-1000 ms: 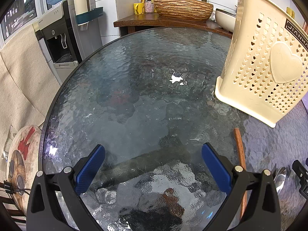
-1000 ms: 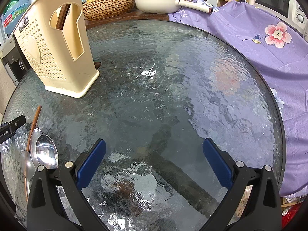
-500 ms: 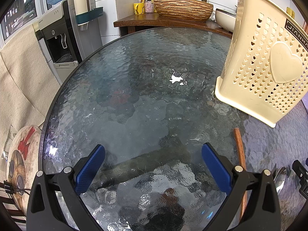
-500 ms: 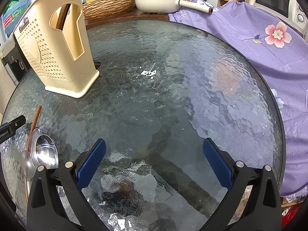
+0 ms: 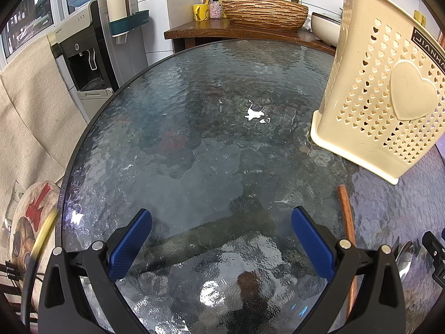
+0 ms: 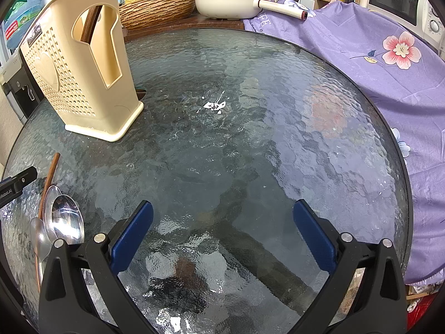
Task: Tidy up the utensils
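My left tongs gape wide and empty over the glass worktop. Spoons and a wooden-handled utensil lie between my tongs, before the cream holder. My right tongs are equally wide, holding nothing.

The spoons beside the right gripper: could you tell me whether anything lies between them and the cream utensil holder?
Nothing visible blocks the way. The spoons lie by a wooden stick on the glass table; only bare glass separates them from the cream utensil holder. The right gripper, jaws open, is alongside.
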Available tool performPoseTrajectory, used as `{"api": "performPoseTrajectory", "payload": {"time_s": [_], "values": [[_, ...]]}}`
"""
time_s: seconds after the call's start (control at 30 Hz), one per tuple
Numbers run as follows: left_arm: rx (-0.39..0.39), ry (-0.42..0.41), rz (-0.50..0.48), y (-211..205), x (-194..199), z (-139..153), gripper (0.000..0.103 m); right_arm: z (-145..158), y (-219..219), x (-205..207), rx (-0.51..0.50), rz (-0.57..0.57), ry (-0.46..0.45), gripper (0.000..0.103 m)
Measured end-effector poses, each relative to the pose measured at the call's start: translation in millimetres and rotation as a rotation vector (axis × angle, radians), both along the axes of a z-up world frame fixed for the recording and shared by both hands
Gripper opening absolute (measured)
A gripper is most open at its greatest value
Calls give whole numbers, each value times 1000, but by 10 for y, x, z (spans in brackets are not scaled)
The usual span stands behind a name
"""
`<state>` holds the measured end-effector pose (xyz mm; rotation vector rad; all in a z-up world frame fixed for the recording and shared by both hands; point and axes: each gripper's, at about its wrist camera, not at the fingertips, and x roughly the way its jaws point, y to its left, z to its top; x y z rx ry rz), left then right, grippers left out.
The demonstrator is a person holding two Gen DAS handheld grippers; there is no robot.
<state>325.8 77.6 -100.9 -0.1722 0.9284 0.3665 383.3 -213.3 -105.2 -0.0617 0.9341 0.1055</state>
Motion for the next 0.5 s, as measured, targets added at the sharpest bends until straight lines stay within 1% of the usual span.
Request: {"api": "performPoseTrajectory", "payload": {"time_s": [0.5], "values": [[0, -1, 0, -8, -4, -1, 98, 9, 2, -2, 0, 0, -1, 99]]}}
